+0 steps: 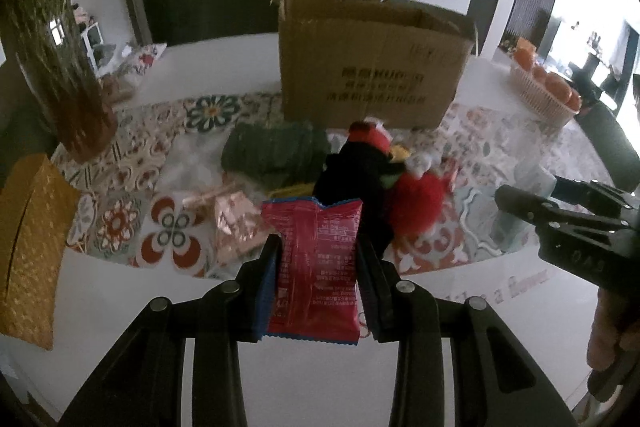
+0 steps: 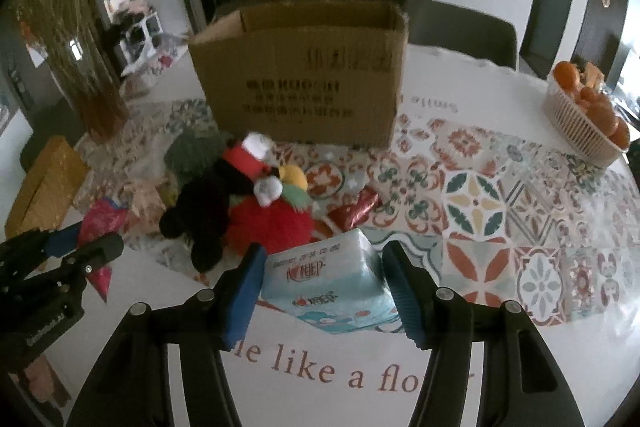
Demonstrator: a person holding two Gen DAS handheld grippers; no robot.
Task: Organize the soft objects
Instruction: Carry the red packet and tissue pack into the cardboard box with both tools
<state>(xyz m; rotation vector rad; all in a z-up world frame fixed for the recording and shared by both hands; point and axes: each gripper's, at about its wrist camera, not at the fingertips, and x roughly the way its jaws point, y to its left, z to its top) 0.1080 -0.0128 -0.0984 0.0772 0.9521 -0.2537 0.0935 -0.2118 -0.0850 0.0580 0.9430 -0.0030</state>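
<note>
While the left gripper (image 1: 318, 281) pinches a red snack packet (image 1: 316, 267) upright between its pads, lifted above the white table's (image 1: 312, 379) near edge, the right gripper (image 2: 324, 291) stands spread around a pale blue tissue pack (image 2: 328, 287) that lies on the table; whether the blue pads (image 2: 244, 291) touch its sides I cannot tell.

From the tissue pack, a plush toy (image 2: 244, 203) in black, red and yellow lies just beside it at 10 o'clock, with a dark green knitted bundle (image 2: 192, 151) beyond that. A small red wrapped item (image 2: 356, 209) sits near the pack at 12 o'clock. Farther at 12 o'clock, the open cardboard box (image 2: 304, 79) stands upright on the patterned mat (image 2: 500, 211), its top rim unobstructed.

Bare mat stretches from 1 to 3 o'clock of the pack, out to a basket of oranges (image 2: 588, 119) by the far right edge. At 9 o'clock a yellow box (image 2: 48, 183) sits at the table's left edge, a vase of dried stems (image 2: 88, 67) behind it.
</note>
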